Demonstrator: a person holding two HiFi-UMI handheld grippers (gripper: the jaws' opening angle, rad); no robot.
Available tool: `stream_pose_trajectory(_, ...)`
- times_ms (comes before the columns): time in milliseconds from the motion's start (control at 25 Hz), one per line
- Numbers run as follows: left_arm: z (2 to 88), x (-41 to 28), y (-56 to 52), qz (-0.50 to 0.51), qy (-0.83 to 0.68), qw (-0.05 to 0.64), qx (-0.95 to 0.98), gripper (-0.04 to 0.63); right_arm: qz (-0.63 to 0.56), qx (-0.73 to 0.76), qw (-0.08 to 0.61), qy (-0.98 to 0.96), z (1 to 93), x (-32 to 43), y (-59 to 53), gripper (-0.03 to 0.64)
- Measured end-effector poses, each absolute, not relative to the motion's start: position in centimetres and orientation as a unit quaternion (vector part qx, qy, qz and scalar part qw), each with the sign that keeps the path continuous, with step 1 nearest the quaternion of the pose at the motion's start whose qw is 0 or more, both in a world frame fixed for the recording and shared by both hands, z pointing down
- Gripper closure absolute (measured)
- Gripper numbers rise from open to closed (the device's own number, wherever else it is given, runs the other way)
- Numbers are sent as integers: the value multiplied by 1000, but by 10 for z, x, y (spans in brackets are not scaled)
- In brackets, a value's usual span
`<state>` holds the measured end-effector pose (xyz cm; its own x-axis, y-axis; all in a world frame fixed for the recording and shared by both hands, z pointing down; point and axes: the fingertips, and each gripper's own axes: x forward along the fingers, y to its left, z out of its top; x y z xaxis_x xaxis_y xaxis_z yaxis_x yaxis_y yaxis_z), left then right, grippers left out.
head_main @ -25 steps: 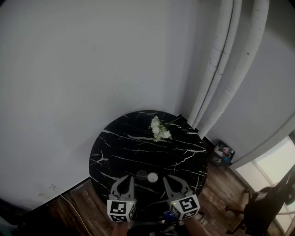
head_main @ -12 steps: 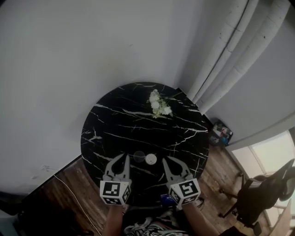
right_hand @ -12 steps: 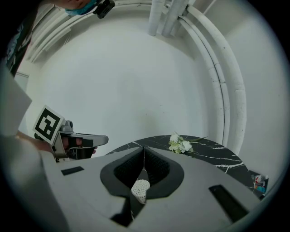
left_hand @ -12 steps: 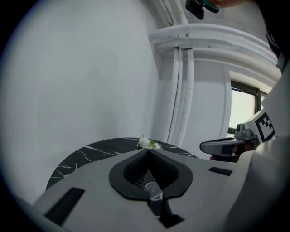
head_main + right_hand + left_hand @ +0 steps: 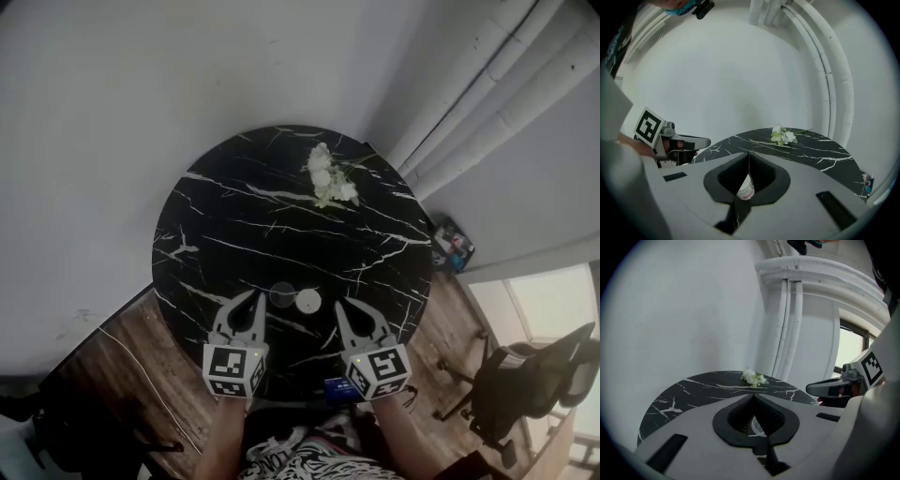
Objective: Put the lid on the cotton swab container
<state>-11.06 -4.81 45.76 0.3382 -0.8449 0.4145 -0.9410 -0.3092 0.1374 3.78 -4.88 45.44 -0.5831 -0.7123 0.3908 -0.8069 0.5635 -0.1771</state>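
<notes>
Head view: lid not yet on, both claws empty

I judge the task as barely begun. On the black marble tabletop [image 5: 234,225] the cotton swab container [image 5: 307,301], a small white round thing, stands with what I take to be its clear lid [image 5: 283,294] just beside it on its left. The two are close together but not stacked, and neither is lifted. All the work is left: take the lid, carry it over the container and seat it.

My left claw [image 5: 253,298] has its jaws meeting tip to tip with nothing between them. In the left gripper view a clear rim shows through the opening below the tips; it lies on the tabletop beyond, not in the pads. My right claw [image 5: 339,307] is likewise closed and empty, and the right gripper view shows the container with a reddish label through the same opening, ahead of the jaws.

From above, the lid lies just ahead and to the right of the left claw's tips, and the container sits between the two claws. A sprig of white flowers [image 5: 330,180] lies on the far side, well apart
</notes>
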Motion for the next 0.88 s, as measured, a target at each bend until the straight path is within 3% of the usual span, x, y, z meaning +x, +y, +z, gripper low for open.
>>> stream_pose_trajectory(880,547,-113,-49,179,-526,264,789,581,203,396,219,-868,525,17,-41,600)
